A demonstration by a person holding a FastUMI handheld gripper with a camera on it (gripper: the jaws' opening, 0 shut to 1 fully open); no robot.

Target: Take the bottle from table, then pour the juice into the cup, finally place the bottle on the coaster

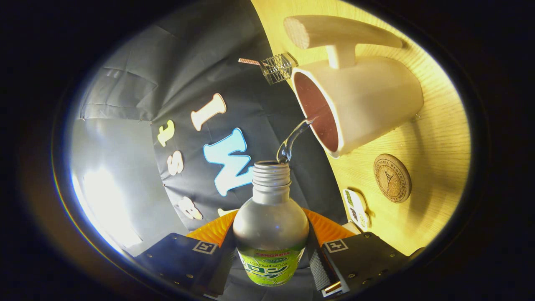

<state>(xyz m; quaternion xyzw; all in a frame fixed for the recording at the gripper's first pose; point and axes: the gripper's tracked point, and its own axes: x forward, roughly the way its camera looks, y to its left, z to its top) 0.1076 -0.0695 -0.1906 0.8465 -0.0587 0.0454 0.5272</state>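
Claw [271, 267] clenched on bottle [271, 225], both fingers [334, 261] pressing the lower body at the green label. Bottle cap off, threaded neck open. Whole view rolled sideways, bottle tipped toward cup [359, 102]. Thin clear stream [292, 140] arcing from bottle mouth into cup opening. Cup: cream-coloured, dark reddish interior, handle on the side turned away from the bottle, standing on wooden surface [439, 138] near its back edge, against the black cloth wall. Round cork coaster [392, 178] lying flat on surface just beside cup, nothing on it. Small patterned packets [356, 207] at surface edge near coaster, closer to claw. Wire holder [278, 67] with striped straw at surface back edge beyond cup. Large pale wooden piece [338, 33] beyond cup handle; identity unclear.
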